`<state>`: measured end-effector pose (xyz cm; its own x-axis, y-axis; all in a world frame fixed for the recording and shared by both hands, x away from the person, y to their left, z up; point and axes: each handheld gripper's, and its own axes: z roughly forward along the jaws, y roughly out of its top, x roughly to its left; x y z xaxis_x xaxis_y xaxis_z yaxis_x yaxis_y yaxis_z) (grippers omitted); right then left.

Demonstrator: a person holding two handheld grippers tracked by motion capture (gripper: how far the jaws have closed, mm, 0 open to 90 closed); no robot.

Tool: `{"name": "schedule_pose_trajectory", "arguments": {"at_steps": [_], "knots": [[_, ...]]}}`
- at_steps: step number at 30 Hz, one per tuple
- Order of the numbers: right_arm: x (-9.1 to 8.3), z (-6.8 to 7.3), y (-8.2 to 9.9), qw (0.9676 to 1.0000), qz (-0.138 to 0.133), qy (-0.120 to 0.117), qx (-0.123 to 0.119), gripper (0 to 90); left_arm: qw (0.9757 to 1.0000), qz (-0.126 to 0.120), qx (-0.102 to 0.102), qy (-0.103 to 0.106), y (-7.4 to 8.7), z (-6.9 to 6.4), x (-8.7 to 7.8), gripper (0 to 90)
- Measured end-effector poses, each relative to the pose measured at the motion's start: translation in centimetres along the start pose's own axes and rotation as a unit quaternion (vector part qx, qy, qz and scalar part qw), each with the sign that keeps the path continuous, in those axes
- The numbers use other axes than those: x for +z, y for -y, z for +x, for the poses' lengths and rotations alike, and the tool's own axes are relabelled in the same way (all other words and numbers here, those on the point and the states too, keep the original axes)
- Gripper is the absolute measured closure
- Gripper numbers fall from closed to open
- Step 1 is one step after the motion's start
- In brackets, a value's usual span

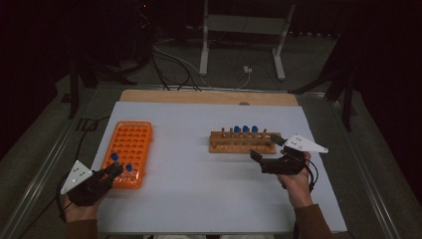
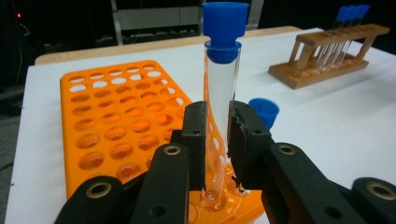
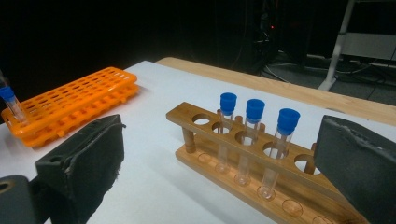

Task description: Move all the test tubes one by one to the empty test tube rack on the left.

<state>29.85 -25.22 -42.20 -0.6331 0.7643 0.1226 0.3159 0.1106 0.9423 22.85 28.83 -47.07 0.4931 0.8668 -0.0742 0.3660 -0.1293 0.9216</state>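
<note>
At lower left, left claw [image 2: 218, 140] clamps a blue-capped tube [image 2: 221, 93] mid-body, seating it upright into the orange rack [image 2: 112, 126]; right claw [image 3: 219, 172] waits wide open, empty, by the wooden rack [image 3: 261, 163].

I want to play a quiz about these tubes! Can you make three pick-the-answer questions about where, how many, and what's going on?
1. Where is the left gripper's tube?
A over the orange rack
B in the wooden rack
C lying on the table

2. How many tubes stand in the wooden rack?
A one
B three
C five

3. The right gripper is
A open
B shut on a tube
C shut on a cap

Answers: 1 A, its bottom sits at an orange rack hole; 2 B, three blue caps stand there; 3 A, its jaws stand wide apart, nothing between.
</note>
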Motion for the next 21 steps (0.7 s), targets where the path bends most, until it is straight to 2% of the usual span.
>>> {"name": "schedule_pose_trajectory", "arguments": {"at_steps": [5, 9, 14, 21], "knots": [[-0.1, 0.0, 0.0, 1.0, -0.002, -0.001, 0.0, 2.2, 0.9996, 0.028, 0.003, 0.002, 0.6, 0.1, 0.6, 78.1], [-0.1, 0.0, -0.1, 1.0, -0.003, -0.001, 0.0, 2.2, 0.9983, 0.058, 0.008, 0.0, 1.1, -0.1, 1.1, 78.1], [-0.1, 0.0, 0.0, 1.0, -0.002, -0.001, 0.0, 2.2, 0.9974, 0.072, 0.007, 0.0, 1.2, -0.1, 1.3, 78.1], [-0.1, 0.0, 0.0, 1.0, -0.002, -0.003, 0.0, 2.2, 0.9968, 0.08, 0.004, 0.001, 1.2, -0.1, 1.3, 78.2]]}}
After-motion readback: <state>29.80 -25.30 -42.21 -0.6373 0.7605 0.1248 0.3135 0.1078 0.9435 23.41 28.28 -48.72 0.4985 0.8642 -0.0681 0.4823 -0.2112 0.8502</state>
